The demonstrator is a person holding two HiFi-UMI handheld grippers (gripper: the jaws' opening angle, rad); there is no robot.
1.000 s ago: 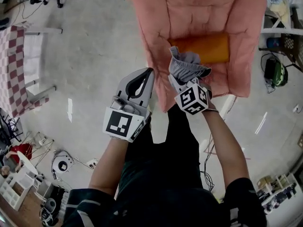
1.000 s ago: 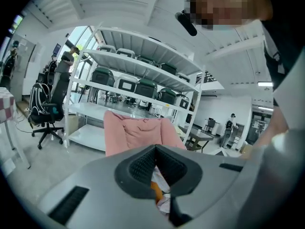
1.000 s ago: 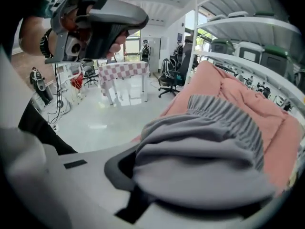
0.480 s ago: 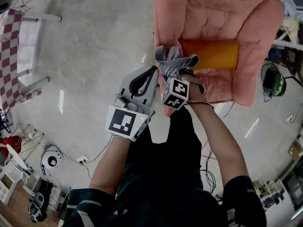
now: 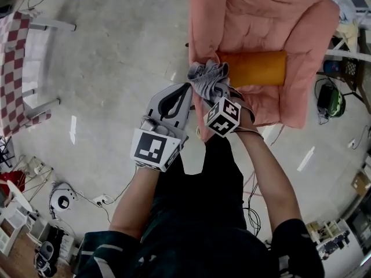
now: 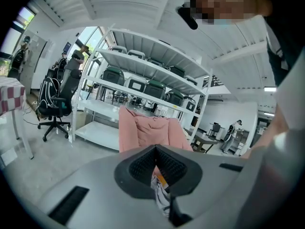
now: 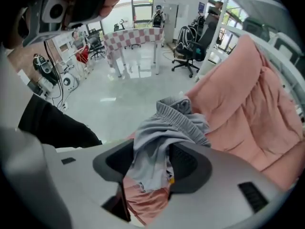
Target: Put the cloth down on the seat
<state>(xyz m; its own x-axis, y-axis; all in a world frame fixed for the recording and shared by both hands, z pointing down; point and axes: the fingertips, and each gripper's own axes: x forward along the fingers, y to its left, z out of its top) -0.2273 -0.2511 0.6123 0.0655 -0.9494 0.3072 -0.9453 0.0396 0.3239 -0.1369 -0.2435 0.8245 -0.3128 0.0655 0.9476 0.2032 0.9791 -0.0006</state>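
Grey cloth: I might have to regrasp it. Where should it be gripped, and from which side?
Likely the ribbed hem, from above: it bunches thick and stands clear of the right gripper, whose jaws are opening around the cloth.

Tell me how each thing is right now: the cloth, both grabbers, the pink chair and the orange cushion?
cloth: bunched up, hanging between the right gripper jaws.
right gripper: jaws opening, cloth between them.
left gripper: shut, empty.
pink chair: upright, holding the cushion.
orange cushion: lying across the seat.
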